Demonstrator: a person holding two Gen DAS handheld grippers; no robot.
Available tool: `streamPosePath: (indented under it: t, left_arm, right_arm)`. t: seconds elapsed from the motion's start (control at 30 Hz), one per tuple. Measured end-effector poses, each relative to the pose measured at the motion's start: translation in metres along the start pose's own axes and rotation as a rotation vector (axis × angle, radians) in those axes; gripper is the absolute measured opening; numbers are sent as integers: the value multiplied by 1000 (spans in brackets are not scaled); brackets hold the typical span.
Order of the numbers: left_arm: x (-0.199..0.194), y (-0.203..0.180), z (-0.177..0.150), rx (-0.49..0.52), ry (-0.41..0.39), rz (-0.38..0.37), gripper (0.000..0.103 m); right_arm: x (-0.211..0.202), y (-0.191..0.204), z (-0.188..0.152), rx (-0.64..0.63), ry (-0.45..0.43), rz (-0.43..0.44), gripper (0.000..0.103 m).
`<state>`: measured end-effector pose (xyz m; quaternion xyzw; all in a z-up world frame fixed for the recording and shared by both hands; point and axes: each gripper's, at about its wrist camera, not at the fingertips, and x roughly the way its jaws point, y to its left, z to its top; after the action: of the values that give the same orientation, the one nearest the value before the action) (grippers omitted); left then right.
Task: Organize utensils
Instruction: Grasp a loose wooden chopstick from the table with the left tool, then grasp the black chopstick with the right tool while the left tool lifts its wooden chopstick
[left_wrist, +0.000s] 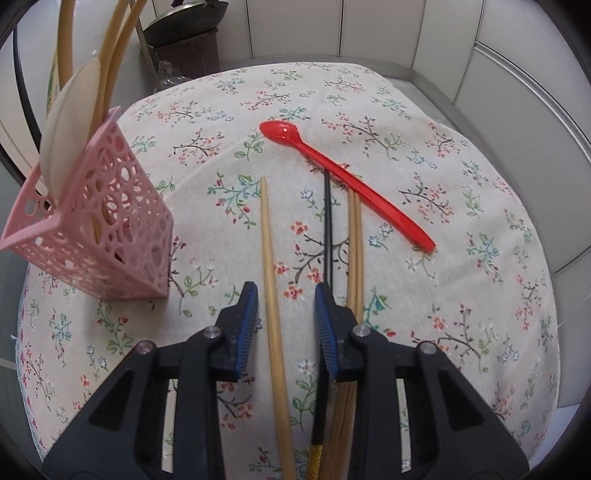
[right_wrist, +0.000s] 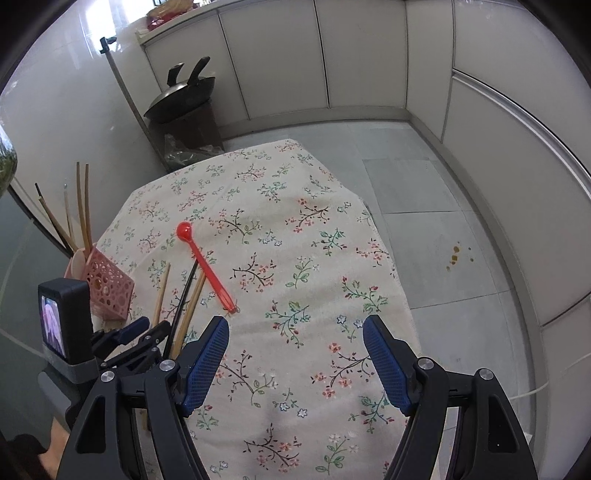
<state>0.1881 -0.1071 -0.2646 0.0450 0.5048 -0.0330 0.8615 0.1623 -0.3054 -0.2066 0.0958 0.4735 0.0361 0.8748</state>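
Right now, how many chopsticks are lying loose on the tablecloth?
4. A single pale one lies between the left tongs; a black one lies right of it; two pale ones lie side by side beside that. Others may be hidden.

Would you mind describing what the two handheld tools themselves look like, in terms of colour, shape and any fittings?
Both are alike: the left tool and right tool have black angular linkage arms with triangular cut-outs and round silver pivot pins. Each finger ends in a blue ribbed pad. In the right wrist view, the left tool carries a small black camera with a lit rear screen on a grey mount. No cables or sleeves are visible.
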Motion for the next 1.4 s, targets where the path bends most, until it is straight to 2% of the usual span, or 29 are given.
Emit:
streamPosePath:
  t: [0.03,0.1,0.2,0.3,0.37,0.67,0.97,1.2,1.4]
  left_arm:
    - [4,0,2,1,6,8,26]
    - [10,3,2,-11,14,26,26]
    - [13,8,5,-19,17,15,25]
    - [15,9,7,-2,26,3,13]
    - [16,10,9,11,37,-6,9]
    - [-16,2,-13,97,69,-110,8]
    - [-82,13,-32,189,-8,-218,8]
    - [-130,42,-29,164,-87,-279,8]
    - [-152,60,-21,155,-159,-261,8]
  right_arm:
    - [1,-1,0,5,4,1,76]
    - [2,-2,0,13,10,2,76]
    - [2,-2,0,22,13,3,76]
    - [2,1,0,21,15,6,76]
    - [3,4,-1,11,19,3,76]
    - [5,18,-2,-3,29,-6,76]
    - [9,30,0,13,49,-9,76]
    - [22,44,1,37,86,-6,76]
    - [39,69,3,17,126,-9,76]
